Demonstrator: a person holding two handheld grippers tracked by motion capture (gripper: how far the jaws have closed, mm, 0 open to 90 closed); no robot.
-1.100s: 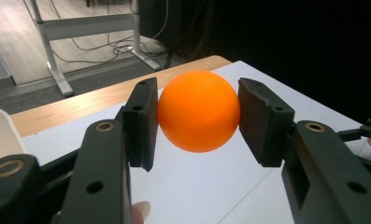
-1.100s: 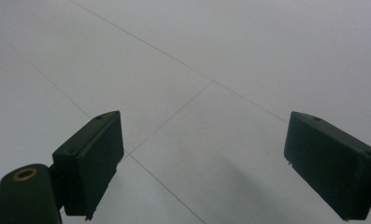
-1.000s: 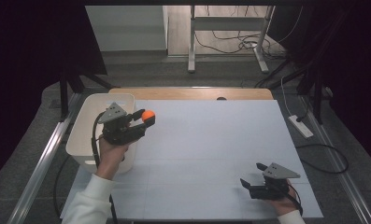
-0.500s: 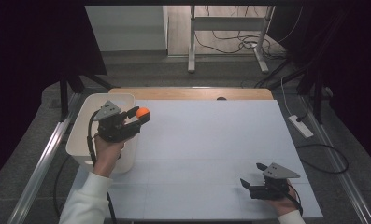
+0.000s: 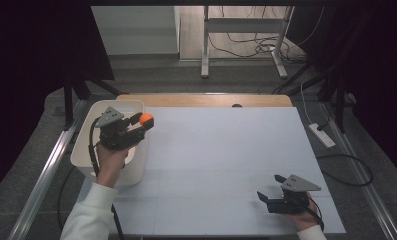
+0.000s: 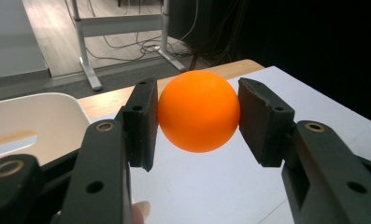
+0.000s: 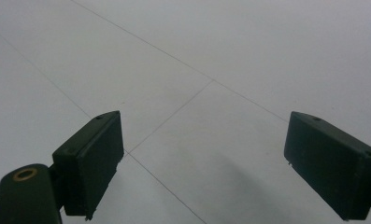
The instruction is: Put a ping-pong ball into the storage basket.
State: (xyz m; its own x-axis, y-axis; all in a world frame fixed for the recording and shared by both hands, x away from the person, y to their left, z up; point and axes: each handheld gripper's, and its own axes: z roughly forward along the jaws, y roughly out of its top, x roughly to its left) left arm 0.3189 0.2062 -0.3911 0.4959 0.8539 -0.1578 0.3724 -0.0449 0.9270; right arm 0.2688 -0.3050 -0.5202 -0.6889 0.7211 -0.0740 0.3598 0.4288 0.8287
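Orange ball (image 6: 198, 110) sat clamped between my left gripper's (image 5: 142, 121) fingers (image 6: 140, 122), held above the white bin's (image 5: 85, 141) right edge. My right gripper (image 5: 271, 192) rested low on the white surface (image 5: 221, 150), its fingers (image 7: 92, 163) spread apart around nothing.

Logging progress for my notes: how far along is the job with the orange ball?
Done: the left gripper is clamped on the orange ball and has it off the table. In hand: it is held over the white bin's right edge. Left: setting it down. The right gripper rests open on the table.

An orange ball (image 6: 198, 111), a white bin (image 5: 88, 145), a pale grey table (image 5: 226, 165), black hand-held gripper jaws.
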